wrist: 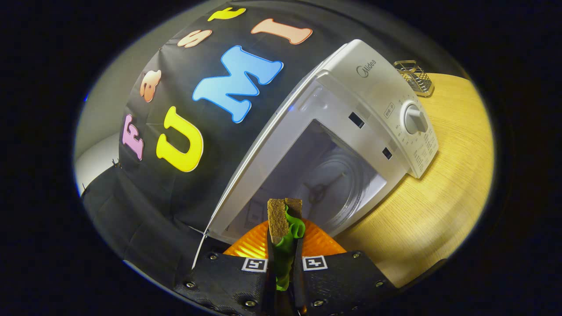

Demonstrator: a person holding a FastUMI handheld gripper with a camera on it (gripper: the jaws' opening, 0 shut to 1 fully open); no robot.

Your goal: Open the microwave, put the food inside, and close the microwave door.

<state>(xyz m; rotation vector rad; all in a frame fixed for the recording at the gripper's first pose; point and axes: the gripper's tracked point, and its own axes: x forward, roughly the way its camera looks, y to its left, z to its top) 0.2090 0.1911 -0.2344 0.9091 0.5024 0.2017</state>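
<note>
The gripper (284, 252) clamps both fingers on a sandwich (284, 219), brown bread with green filling, just short of the open microwave (373, 94) on the wooden table (439, 206). Turntable (336, 180) visible inside. Wire holder (415, 78) sits behind the microwave near the table's far edge.

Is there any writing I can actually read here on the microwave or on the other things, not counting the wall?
"Midea", on the top front corner of the microwave, above its dial.
Small print around the dial and down the control panel: too small to read.
Square black-and-white markers on the gripper, holding the sandwich: patterns, not words.
</note>
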